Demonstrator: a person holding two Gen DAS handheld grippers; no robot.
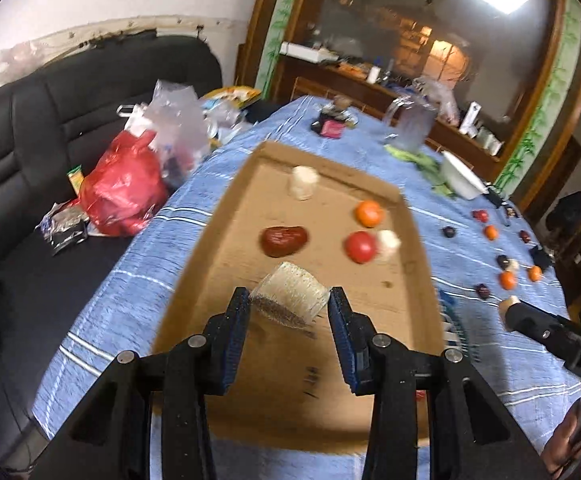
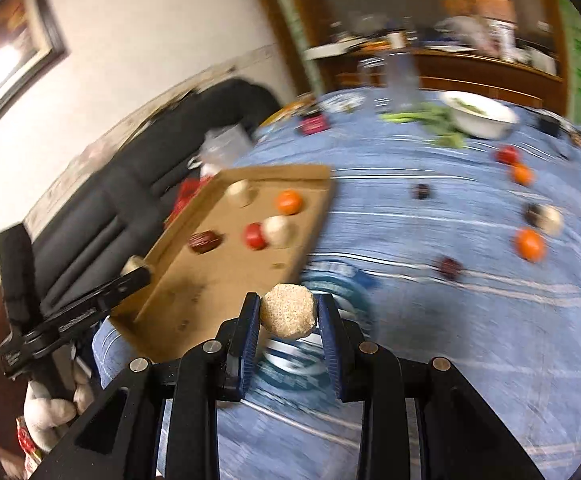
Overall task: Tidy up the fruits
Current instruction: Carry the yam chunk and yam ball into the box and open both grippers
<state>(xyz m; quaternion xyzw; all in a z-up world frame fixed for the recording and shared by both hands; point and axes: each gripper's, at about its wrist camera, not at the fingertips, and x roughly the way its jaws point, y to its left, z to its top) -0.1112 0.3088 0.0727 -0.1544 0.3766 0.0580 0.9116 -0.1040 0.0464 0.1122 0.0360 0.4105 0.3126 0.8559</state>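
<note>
My left gripper [image 1: 288, 300] is shut on a pale beige fruit [image 1: 290, 296], held above the near part of a cardboard tray [image 1: 418, 280]. In the tray lie a dark red fruit [image 1: 283, 241], a red fruit [image 1: 359, 246], an orange [image 1: 368, 213] and two pale fruits [image 1: 302, 182]. My right gripper [image 2: 288, 316] is shut on a round beige fruit [image 2: 288, 316], held over the blue cloth just right of the tray [image 2: 170, 292]. Loose oranges [image 2: 529, 244], dark fruits [image 2: 449, 267] and a pale fruit [image 2: 551, 220] lie on the cloth to the right.
A blue striped cloth [image 1: 102, 320] covers the table. A white bowl [image 2: 478, 114] with greens and a clear jug [image 1: 408, 128] stand at the far end. A black sofa [image 1: 18, 140] with red [image 1: 122, 192] and clear bags lies left. A blue-white plate [image 2: 290, 360] sits under my right gripper.
</note>
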